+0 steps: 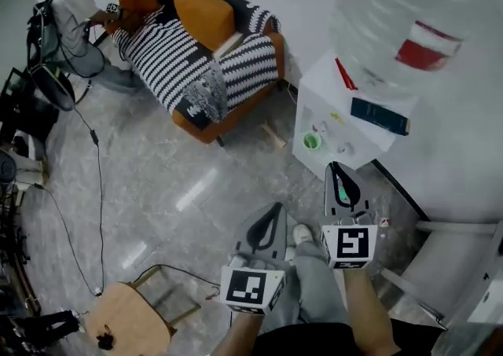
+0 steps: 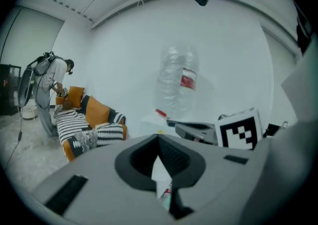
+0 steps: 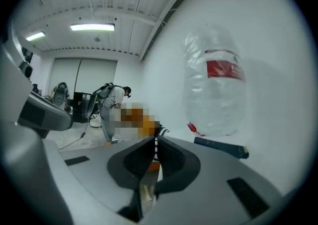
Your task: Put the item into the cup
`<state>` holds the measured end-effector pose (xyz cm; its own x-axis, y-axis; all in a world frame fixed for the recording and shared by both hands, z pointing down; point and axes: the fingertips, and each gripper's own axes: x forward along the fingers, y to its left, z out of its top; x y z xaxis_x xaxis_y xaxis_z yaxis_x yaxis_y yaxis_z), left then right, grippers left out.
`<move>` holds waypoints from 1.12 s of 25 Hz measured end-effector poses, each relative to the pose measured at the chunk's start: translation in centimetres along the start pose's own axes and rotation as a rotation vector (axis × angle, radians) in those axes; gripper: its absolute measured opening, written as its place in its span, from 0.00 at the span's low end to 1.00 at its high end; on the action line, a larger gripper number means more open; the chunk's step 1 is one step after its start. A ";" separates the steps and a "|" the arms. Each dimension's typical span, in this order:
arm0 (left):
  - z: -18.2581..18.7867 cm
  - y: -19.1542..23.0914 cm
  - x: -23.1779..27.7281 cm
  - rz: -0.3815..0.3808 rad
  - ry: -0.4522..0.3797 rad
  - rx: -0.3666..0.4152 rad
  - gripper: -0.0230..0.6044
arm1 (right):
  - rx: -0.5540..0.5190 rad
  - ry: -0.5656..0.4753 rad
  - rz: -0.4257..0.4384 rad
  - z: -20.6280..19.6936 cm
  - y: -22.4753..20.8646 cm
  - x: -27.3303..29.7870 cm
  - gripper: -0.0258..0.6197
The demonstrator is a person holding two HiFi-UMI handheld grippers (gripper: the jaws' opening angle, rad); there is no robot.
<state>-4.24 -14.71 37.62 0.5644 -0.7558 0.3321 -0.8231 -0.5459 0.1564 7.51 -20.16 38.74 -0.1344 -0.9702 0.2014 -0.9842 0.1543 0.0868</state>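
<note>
Left claw (image 1: 275,211) and right claw (image 1: 335,167) each have their jaws drawn together, with nothing between them, held over the floor. The green cup (image 1: 312,141) stands on the white water dispenser's (image 1: 324,83) front ledge, at its left end, near the right claw.

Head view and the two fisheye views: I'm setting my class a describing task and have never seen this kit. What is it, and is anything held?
No robot: a person holds a two-jaw tool in each hand, left tool and right tool. The head view comes from a camera on the person's head, looking down; the other two ride on the tools, looking along their jaws. Both pairs of jaws are together, nothing visibly gripped. Ahead, a green cup stands on a white water dispenser.
</note>
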 end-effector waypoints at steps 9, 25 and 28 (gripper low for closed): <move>8.0 -1.3 -3.8 -0.004 -0.121 -0.003 0.06 | 0.016 -0.037 0.064 6.7 0.8 -6.2 0.06; 13.3 -8.7 -5.8 -0.154 -0.172 0.129 0.06 | 0.098 -0.094 0.102 13.2 -0.1 -12.5 0.06; 13.4 -9.6 -6.0 -0.145 -0.168 0.138 0.06 | 0.118 -0.093 0.108 13.2 -0.2 -13.0 0.06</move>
<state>1.14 -9.73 21.63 0.6877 -0.7092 0.1549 -0.7230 -0.6883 0.0588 7.93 -10.01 23.26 -0.2450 -0.9631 0.1114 -0.9693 0.2412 -0.0469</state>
